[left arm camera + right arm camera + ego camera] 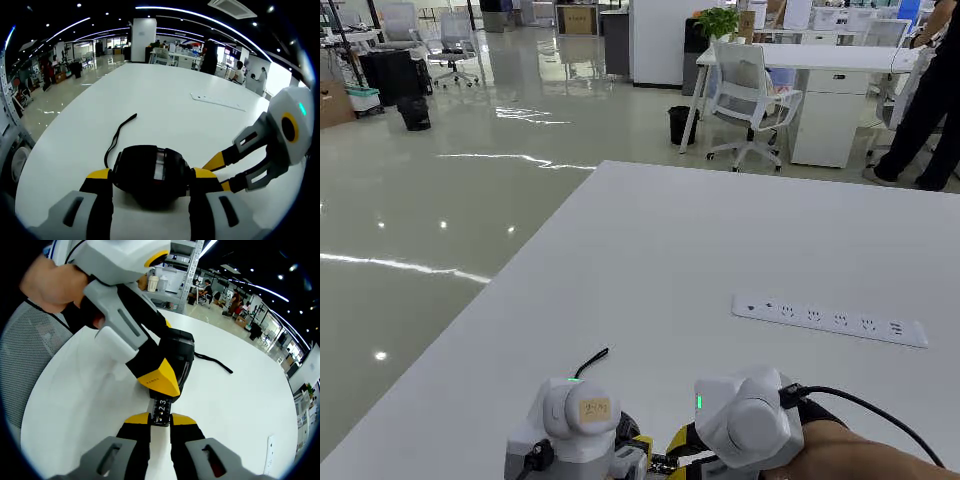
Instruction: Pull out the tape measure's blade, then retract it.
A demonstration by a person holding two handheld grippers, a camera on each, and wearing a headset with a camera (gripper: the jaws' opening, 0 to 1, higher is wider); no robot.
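Clamping the tape measure [150, 167], left gripper [152, 181] faces a power strip [218, 102]; right gripper view catches right gripper [161, 420] pinching the blade [161, 407].

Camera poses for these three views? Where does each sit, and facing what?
Head view: headset, looking down over the white table at both grippers; a forearm shows.
Left gripper view: on the left gripper, facing along jaws shut on the tape measure.
Right gripper view: on the right gripper, jaws pinching the blade.
Shared: both gripper views show the tape measure.
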